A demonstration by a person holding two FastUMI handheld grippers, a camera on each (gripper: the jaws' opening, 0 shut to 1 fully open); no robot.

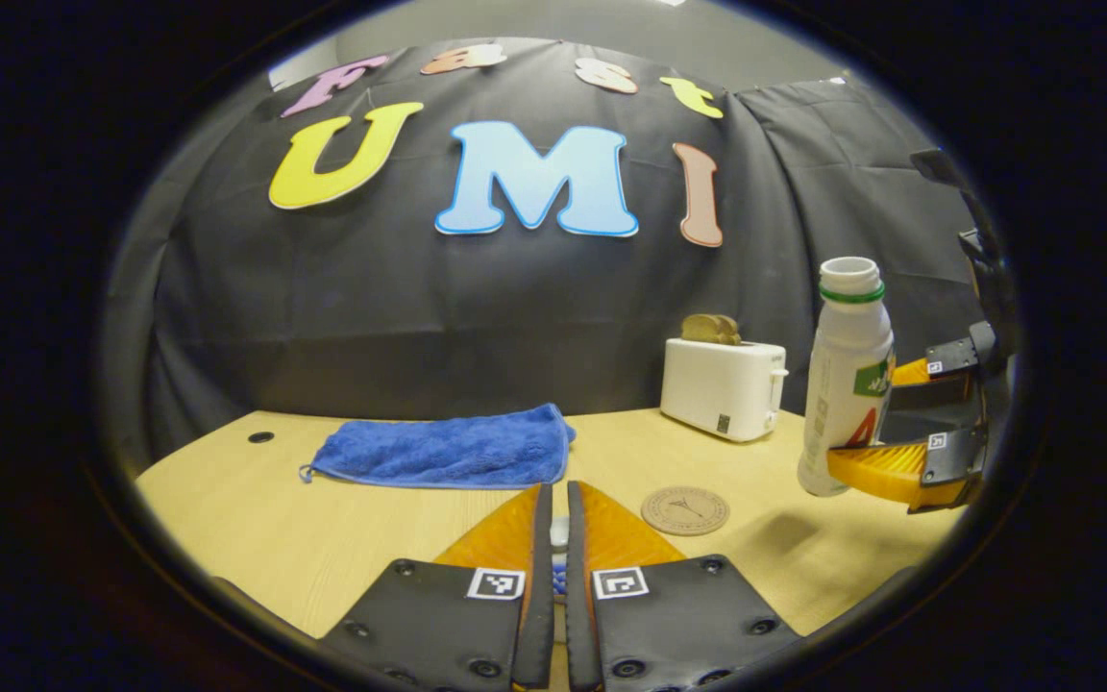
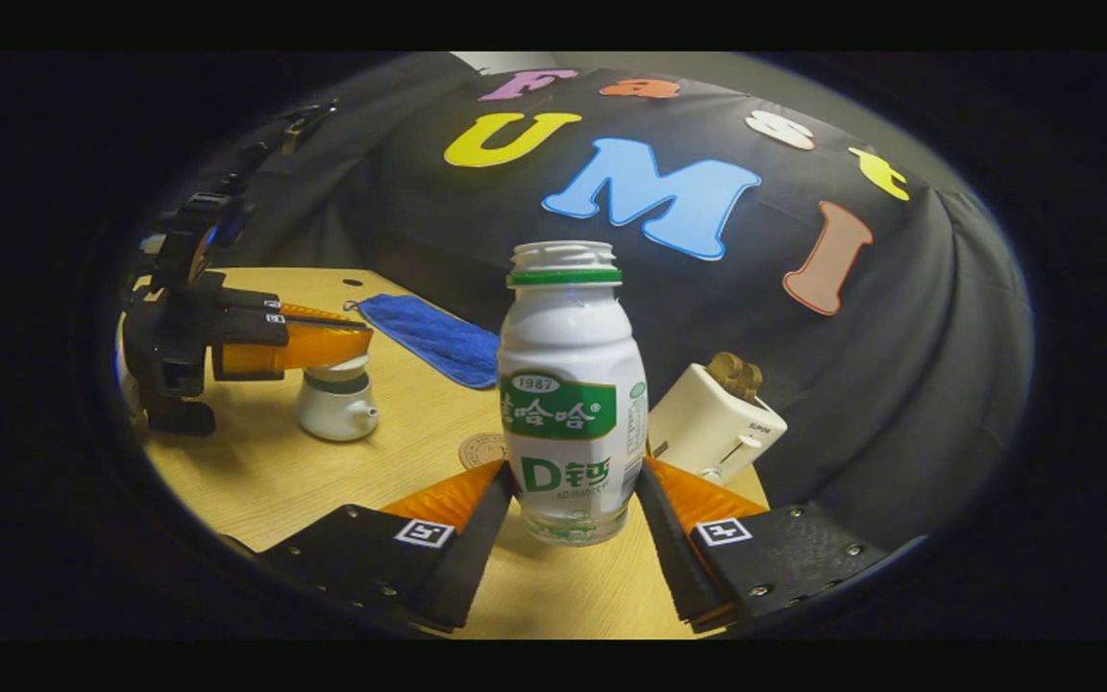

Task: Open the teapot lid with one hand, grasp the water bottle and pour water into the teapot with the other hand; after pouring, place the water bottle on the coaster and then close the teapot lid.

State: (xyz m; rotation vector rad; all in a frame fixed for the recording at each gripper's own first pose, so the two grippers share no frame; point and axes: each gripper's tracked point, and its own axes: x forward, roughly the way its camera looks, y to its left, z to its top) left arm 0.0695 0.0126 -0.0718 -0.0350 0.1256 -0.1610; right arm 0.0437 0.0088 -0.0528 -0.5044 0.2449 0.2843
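A white bottle (image 2: 568,384) with a green label and an uncapped mouth stands upright between the fingers of my right gripper (image 2: 573,476), which press on both sides of its lower body. In the left gripper view the bottle (image 1: 847,375) hangs at the right, its shadow lying apart from its base. My left gripper (image 1: 558,492) is nearly shut, with a small white knob (image 1: 559,531) pinched between its fingers. The right gripper view shows that gripper (image 2: 361,341) sitting on top of the small white teapot (image 2: 334,408). A round cork coaster (image 1: 685,509) lies on the table between teapot and bottle.
A white toaster (image 1: 722,386) with bread in its slots stands at the back right of the wooden table (image 1: 256,519). Along the back edge a blue towel (image 1: 448,447) lies flat. Black cloth closes off the booth behind.
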